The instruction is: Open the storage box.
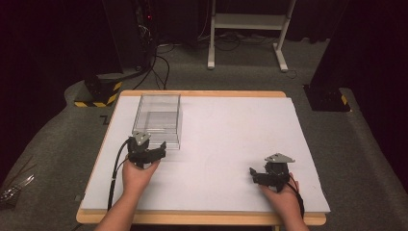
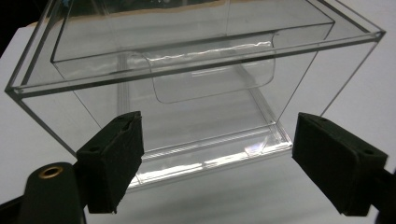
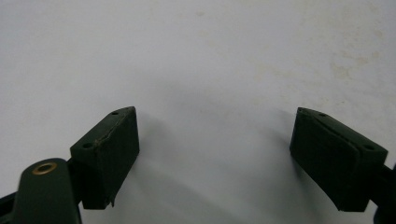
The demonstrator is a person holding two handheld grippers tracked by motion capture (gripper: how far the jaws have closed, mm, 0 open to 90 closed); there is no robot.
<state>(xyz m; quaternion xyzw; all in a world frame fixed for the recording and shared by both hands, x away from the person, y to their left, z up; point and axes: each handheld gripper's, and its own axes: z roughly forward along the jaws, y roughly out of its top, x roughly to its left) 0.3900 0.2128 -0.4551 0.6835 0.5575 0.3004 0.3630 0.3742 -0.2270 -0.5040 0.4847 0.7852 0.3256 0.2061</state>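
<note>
- Left gripper [image 1: 153, 150], held in the left hand [image 1: 137, 176], sits at the near-left of the white board [image 1: 226, 144]; its jaws stand wide apart with nothing between them.
- In the left gripper view the gripper [image 2: 217, 158] faces the near wall of the clear box [image 2: 187, 84], both pads short of it and touching nothing.
- Right gripper [image 1: 262, 174], held in the right hand [image 1: 284, 195], rests low at the near-right of the board, well apart from the left one; a grey plate [image 1: 280, 158] sits on top of it.
- In the right gripper view the gripper [image 3: 215, 156] shows its jaws spread wide over bare white board [image 3: 210, 60], holding nothing.
- The clear box [image 1: 158, 120] stands upright on the far-left part of the board, just beyond the left gripper, open at the top; a smaller clear insert [image 2: 205, 70] sits inside it.
- The board lies on a wooden table [image 1: 202, 219].
- Around the table is grey carpet [image 1: 365, 159]; a white frame [image 1: 248, 29] and black cables [image 1: 161, 62] stand beyond the far edge.
</note>
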